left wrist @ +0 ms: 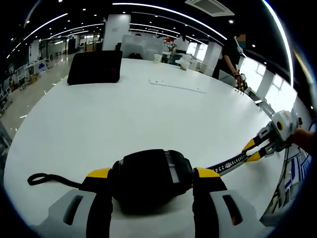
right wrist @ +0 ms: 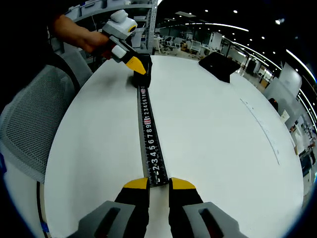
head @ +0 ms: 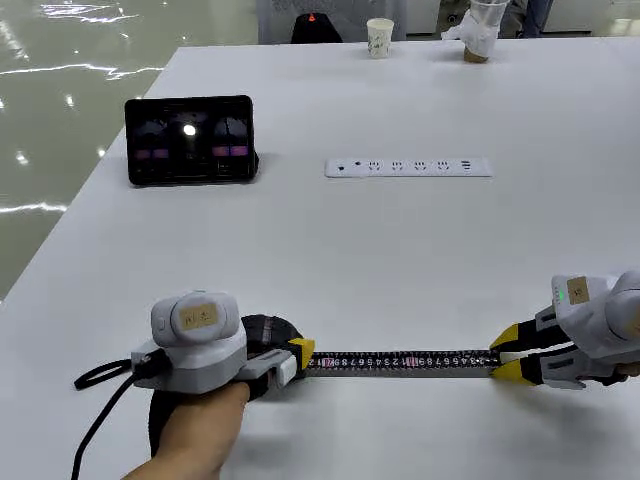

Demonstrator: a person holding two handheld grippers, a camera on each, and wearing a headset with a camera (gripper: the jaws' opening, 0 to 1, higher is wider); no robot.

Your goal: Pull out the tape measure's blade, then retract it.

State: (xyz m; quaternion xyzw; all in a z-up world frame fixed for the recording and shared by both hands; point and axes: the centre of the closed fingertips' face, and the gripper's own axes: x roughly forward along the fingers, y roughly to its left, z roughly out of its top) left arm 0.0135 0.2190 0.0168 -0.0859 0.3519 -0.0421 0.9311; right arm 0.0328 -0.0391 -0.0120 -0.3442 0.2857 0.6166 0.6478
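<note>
- Black plastic for the case point(left wrist: 148, 178), clamped by its two flanks in the left claw point(left wrist: 151, 173), low at the near left of the desk point(head: 400, 260); closed hard on it, likely to anchor it against the pull.
- Held with the mouth turned to the right, so as to let the blade point(right wrist: 150, 144) run straight out along the desk.
- Drawn out a fair way already: lying flat, numbers up, from the case's mouth across to the right claw point(right wrist: 158, 184).
- Closed on the blade's free end, that right claw, one yellow tip at each edge, pinching across the width.
- Both claws low and roughly level, seemingly to hold the blade flat and unkinked.
- Trailing off the case to the left: a black strap point(head: 100, 375), loose on the desk, clear of the work.
- Farther back, well apart from the tape: a tablet point(head: 190, 140) propped up at the left, a power strip point(head: 408, 167) near the middle, a paper cup point(head: 380, 37) by the far edge.
- Judged to be late in the pull-out, or at its end; retraction not yet begun.
- Next, probably: walking the right claw back toward the case without letting go, to feed the blade in under control.
- Risk on an outright release: the end whipping back, or the case jerking in the left claw.
</note>
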